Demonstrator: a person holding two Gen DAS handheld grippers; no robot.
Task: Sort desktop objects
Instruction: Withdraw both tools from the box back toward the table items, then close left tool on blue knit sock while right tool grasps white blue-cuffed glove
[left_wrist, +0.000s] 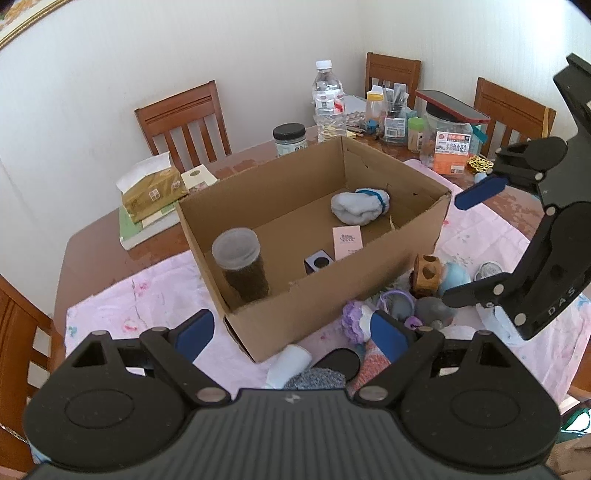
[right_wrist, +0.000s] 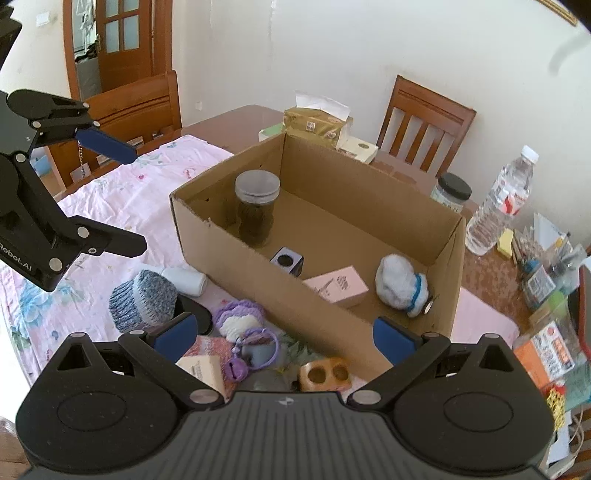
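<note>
"DAS" on right tool (left_wrist: 476, 243); "Robot.AI" on left tool (right_wrist: 122, 199); other labels illegible.

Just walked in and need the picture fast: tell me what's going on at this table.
A person is sorting table clutter into a cardboard box with two handheld grippers. The box already holds a jar, a rolled sock, a pink card box and a small cube. The left gripper and right gripper are both open and empty, above the knitted things and toys in front of the box.
</note>
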